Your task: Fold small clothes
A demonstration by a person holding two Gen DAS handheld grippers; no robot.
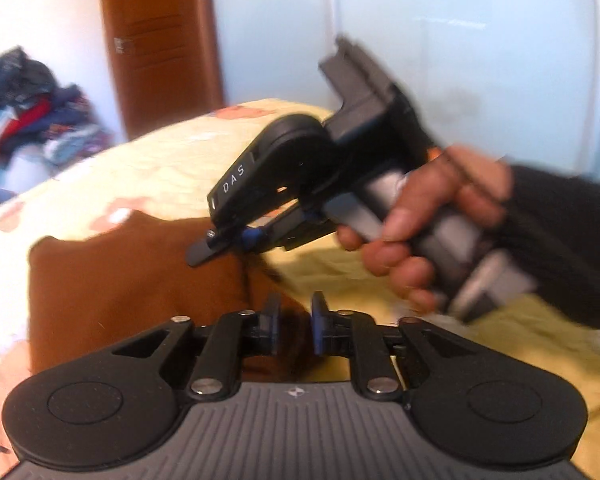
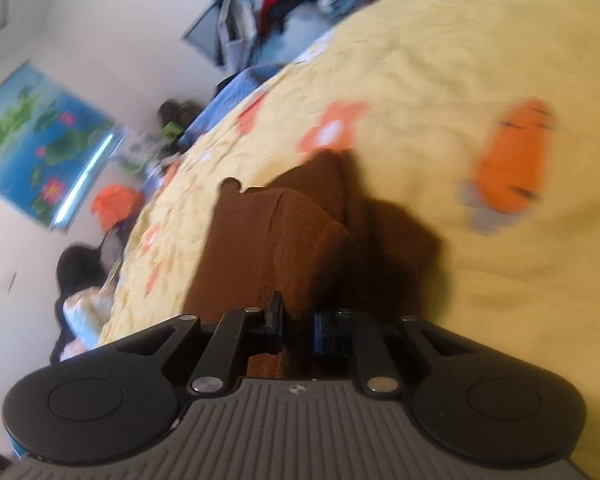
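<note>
A: So, where is the garment?

B: A brown garment lies on the bed, on a yellow cover printed with orange shapes. From the right wrist view it looks partly folded, with a raised ridge of cloth running toward the camera.

A: And the left gripper?

B: Its 2 fingers stand slightly apart, with brown cloth showing in the gap between the blue pads. Whether the pads actually pinch the cloth, I cannot tell; the picture is blurred there.

A: The right gripper?

B: From the left wrist view, the right gripper hangs over the brown garment, tilted down toward it, held by the right hand in a dark sleeve. It is seen side-on, so the gap does not show. Its own camera shows the right gripper with fingers a little apart over the near edge of the cloth; a firm grip cannot be confirmed.

A: Anything else around?

B: A pile of mixed clothes sits beyond the bed, beside a brown wooden door. A blue poster with flowers hangs on the wall.
</note>
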